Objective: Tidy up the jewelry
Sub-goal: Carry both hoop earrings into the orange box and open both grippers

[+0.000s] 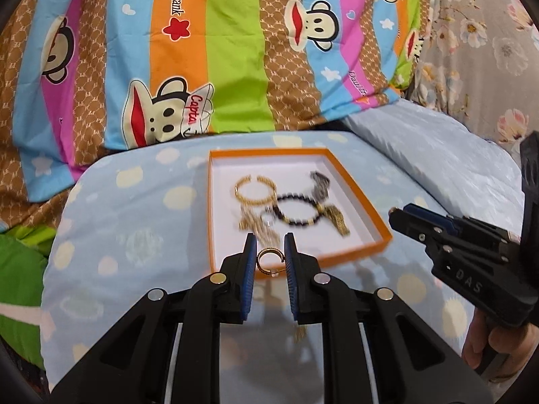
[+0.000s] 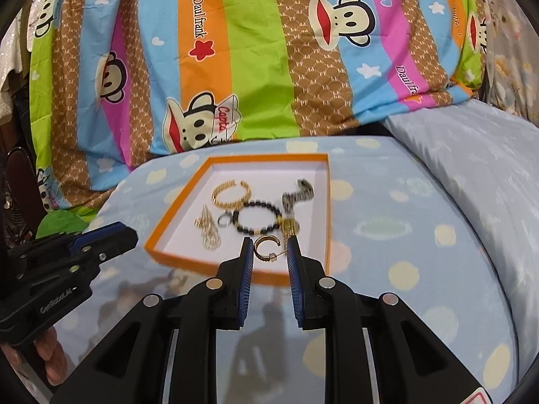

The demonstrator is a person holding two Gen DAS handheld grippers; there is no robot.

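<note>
Both my tools are nearly closed—left tool (image 1: 268, 246) pinches a gold hoop earring (image 1: 267, 262), right tool (image 2: 269, 249) its twin hoop (image 2: 264, 249)—orange tray (image 2: 324, 202) at twelve o'clock.

Orange-rimmed, white-floored tray (image 1: 357, 198); gold bangle (image 1: 256, 190); black-and-gold bead bracelet (image 1: 296, 210); pale blue bedsheet (image 1: 134, 235) dotted cream; striped quilt (image 1: 235, 50) in orange, green, pink, blue, brown with cartoon monkeys.

Left tongs (image 1: 269, 237) tilted down pinching hoop earring (image 1: 269, 251), right tongs (image 2: 270, 239) pinching 2nd hoop earring (image 2: 258, 250)
</note>
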